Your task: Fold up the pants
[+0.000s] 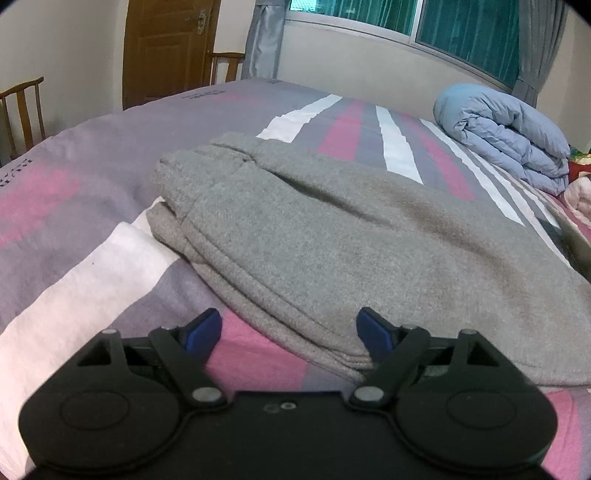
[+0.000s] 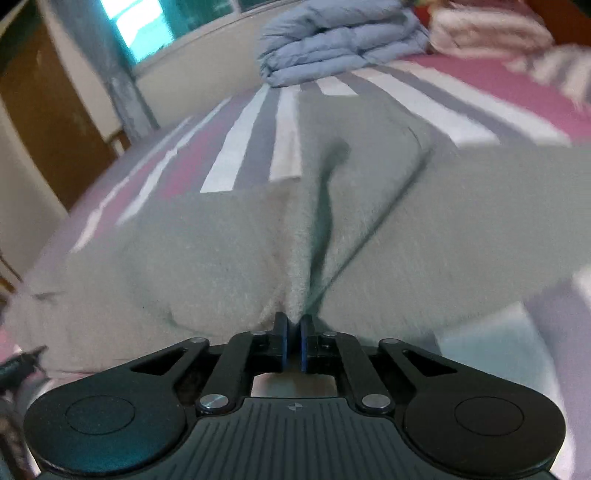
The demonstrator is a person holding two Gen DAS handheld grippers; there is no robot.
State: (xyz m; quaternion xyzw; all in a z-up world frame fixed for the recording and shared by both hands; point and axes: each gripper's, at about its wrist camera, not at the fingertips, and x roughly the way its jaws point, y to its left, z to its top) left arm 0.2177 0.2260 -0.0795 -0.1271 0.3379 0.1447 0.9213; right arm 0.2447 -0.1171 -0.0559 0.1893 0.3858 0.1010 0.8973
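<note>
Grey fleece pants (image 1: 314,236) lie on the striped bed, folded over at their left end into a thick stack. My left gripper (image 1: 290,328) is open, its blue fingertips (image 1: 205,328) spread just in front of the pants' near hem; the right tip touches the hem edge. In the right wrist view, my right gripper (image 2: 293,332) is shut on a pinched ridge of the grey pants (image 2: 332,221), and the cloth puckers up from the jaws. That view is blurred.
The bed cover (image 1: 92,184) has pink, grey and white stripes. A folded blue quilt (image 1: 506,136) sits at the far right, also in the right wrist view (image 2: 332,40). Pink bedding (image 2: 487,26) lies beside it. Wooden chairs (image 1: 22,110), a door (image 1: 166,48) and a window stand beyond.
</note>
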